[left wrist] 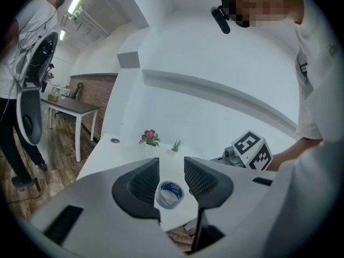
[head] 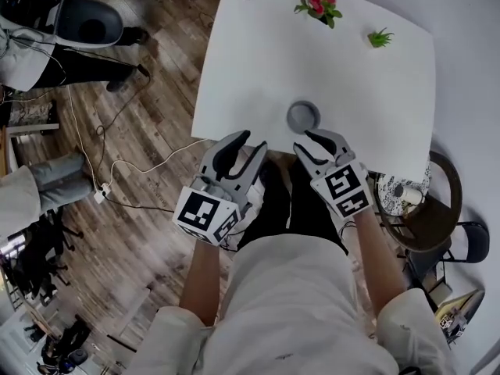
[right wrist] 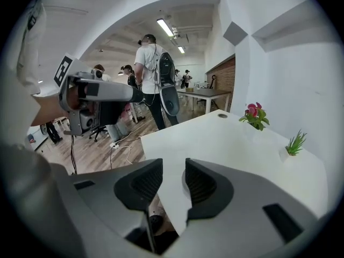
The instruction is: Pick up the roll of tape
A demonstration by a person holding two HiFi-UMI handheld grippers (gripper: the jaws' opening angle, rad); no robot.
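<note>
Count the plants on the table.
2. The flowering plant sits near the far edge of the table; the green plant is right of it. None seems hidden.

Your tabletop looks smooth, matt white. The tape is glossy grey film with a blue paper label inside its core. Your left tool and right tool are matt grey plastic, with dark ribbed pads. The floor is grainy wood plank. Your shirt is pale cloth.
</note>
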